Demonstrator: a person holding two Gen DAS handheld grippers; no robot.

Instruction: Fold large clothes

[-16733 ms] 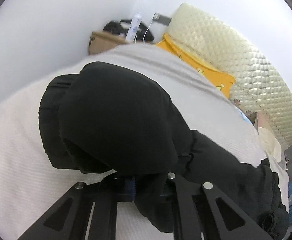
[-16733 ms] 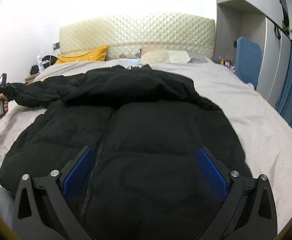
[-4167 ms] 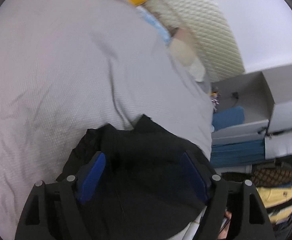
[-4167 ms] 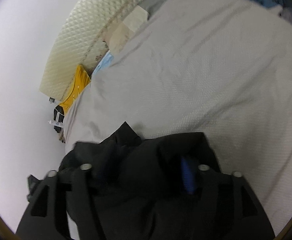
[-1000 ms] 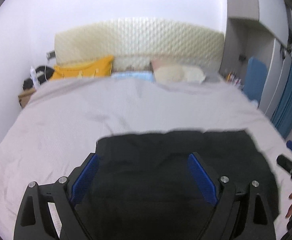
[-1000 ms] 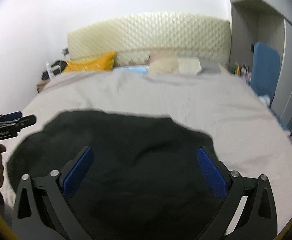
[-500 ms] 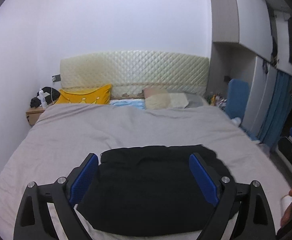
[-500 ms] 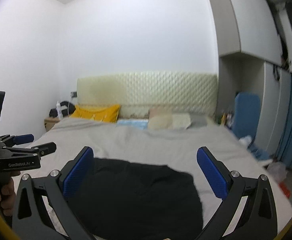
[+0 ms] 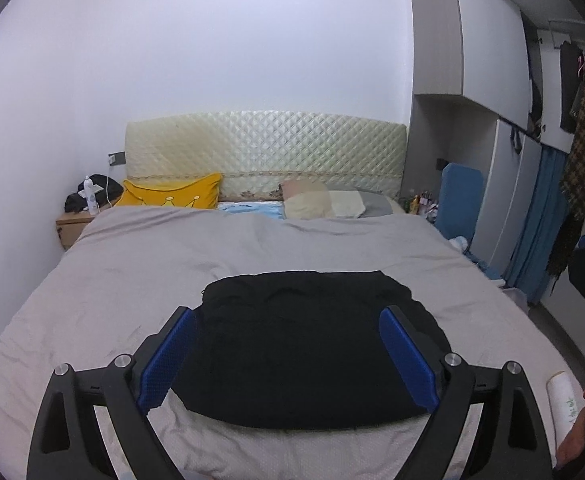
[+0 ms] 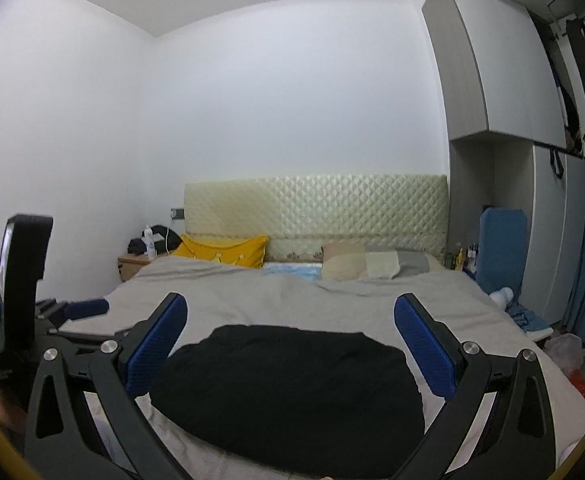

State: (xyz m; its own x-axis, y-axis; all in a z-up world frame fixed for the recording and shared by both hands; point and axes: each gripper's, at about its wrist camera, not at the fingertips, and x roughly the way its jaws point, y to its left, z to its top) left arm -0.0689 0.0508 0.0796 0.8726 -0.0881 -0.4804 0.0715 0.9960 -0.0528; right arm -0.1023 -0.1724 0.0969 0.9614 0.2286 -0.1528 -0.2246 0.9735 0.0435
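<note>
From my feed the black puffy jacket point(image 9: 312, 344) sits folded into a rounded, soft slab near the foot of the bed point(image 9: 132, 264), on a grey waffle-textured cover. Left gripper point(image 9: 288, 356) and right gripper point(image 10: 292, 346) both hang above it, spread wide and empty, ribbed blue pads point(image 9: 168, 354) showing. Quilted cream headboard point(image 9: 264, 156) behind.

Matt black padded cloth jacket point(image 9: 308, 344) on a finely textured grey woven bedspread point(image 9: 140, 280); glossy quilted cream headboard point(image 9: 264, 156); gripper fingers with dimpled blue rubbery pads point(image 9: 406, 360) and matt black frames
</note>
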